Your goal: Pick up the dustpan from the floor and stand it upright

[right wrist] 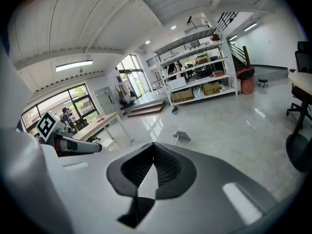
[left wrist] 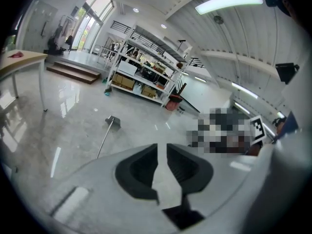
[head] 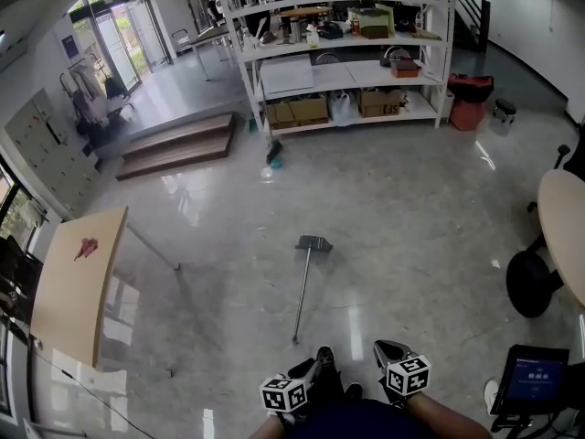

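Left edge: flat wooden table top (head: 78,282) on thin legs, w/ low steps (head: 178,144) beyond. Glossy grey floor (head: 411,218) is wide open all round the dustpan (head: 304,286). It lies flat mid-floor, long thin handle toward the person, grey pan end toward the white shelf rack (head: 347,62). Right edge: round table (head: 559,227) and black chair (head: 528,283).

Left gripper (left wrist: 162,146): ribbed black pads slightly parted, nothing btwn. Right gripper (right wrist: 154,145): pads clenched tip to tip, empty. Both apart from dustpan.

Gripper views show ceiling strip lights (left wrist: 229,1); head view doesn't.
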A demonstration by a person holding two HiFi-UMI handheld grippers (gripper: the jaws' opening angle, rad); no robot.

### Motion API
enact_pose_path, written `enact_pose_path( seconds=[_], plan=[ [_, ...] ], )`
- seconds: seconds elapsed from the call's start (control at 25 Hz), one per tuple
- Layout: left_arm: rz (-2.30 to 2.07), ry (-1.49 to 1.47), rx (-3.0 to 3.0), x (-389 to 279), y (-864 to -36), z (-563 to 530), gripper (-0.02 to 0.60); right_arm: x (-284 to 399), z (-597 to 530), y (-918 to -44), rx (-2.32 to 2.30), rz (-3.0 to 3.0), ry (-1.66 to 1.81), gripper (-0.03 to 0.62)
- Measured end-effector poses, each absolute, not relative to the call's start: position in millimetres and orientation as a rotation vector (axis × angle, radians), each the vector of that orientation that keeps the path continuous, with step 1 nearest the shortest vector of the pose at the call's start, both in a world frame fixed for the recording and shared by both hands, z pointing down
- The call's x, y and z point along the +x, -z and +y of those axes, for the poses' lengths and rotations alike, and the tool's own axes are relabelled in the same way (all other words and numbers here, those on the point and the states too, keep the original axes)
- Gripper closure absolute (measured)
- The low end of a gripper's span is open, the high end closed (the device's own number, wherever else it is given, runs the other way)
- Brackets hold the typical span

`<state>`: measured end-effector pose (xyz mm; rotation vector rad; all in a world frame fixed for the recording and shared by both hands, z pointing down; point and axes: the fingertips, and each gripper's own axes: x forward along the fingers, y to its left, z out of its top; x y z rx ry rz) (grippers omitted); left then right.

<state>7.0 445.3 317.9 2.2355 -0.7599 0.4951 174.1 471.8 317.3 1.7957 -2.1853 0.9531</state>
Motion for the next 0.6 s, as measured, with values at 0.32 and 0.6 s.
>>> enact_pose_path(
  seconds=[0.32, 0.6],
  plan=[
    [-0.679, -0.508, 2.248, 42.0, -331.8, 410.2, 0.522, 194.7, 445.6, -332.9, 1.830, -2.127, -0.988, 0.583],
    [-0.696, -0.479, 2.213, 48.0, -341.5, 340.0, 0.522, 198.4, 377.5, -341.1, 1.757, -2.116, -0.975, 0.583]
  ],
)
